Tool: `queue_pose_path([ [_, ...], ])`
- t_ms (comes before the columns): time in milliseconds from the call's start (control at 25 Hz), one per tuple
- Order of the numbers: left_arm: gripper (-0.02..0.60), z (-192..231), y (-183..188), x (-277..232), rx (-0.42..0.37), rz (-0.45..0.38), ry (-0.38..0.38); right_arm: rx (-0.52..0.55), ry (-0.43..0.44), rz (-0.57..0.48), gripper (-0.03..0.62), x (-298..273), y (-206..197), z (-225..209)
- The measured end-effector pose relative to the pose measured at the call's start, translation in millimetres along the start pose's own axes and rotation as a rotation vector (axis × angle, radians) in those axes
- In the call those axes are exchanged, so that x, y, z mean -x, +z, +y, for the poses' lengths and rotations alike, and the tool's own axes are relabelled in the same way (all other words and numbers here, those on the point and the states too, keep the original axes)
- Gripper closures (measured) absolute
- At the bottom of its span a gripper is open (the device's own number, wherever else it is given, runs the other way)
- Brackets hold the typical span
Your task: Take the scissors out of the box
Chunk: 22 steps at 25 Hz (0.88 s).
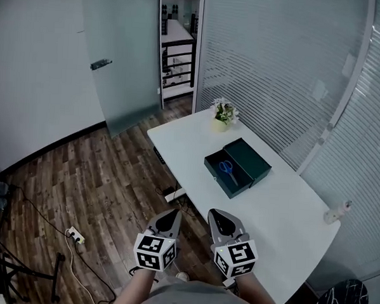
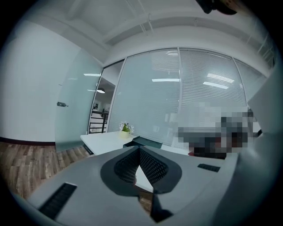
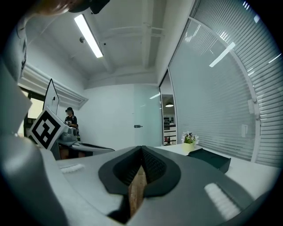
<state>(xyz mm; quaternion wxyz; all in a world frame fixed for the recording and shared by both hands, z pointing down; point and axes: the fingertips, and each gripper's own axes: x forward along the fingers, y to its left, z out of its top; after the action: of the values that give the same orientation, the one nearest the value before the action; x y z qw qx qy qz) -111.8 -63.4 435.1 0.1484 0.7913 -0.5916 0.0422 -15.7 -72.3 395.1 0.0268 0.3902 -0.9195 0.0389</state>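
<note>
A dark green box (image 1: pixel 237 167) lies open on the white table (image 1: pixel 282 216). Blue-handled scissors (image 1: pixel 226 169) rest in its left half. Both grippers hang off the table's near left edge, well short of the box. The left gripper (image 1: pixel 172 215) and the right gripper (image 1: pixel 218 215) point toward the table, shut and empty. In the left gripper view the jaw tips of the left gripper (image 2: pixel 139 150) meet, with the box (image 2: pixel 143 141) far ahead. The right gripper (image 3: pixel 141 149) in its own view is also closed, and the box (image 3: pixel 213 158) lies ahead to the right.
A small potted plant (image 1: pixel 222 115) stands at the table's far corner. A white bottle (image 1: pixel 337 213) sits at its right edge. Glass walls with blinds run behind the table, and a frosted glass door (image 1: pixel 119 55) is at the left. A power strip (image 1: pixel 76 236) and cables lie on the wooden floor.
</note>
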Motion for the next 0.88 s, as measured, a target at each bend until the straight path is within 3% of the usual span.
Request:
queue_pose_path([
  [440,0.578,46.6,11.1,-73.6,-0.01,0.027,-0.058,-0.012,-0.085,0.033,0.585,-76.1,-12.2,-47.2],
  [880,0.578,72.4,15.8,-113.8,0.025,0.041,-0.075,0.055,-0.154,0.084,0.585,-117.1,-11.0,-100.6],
])
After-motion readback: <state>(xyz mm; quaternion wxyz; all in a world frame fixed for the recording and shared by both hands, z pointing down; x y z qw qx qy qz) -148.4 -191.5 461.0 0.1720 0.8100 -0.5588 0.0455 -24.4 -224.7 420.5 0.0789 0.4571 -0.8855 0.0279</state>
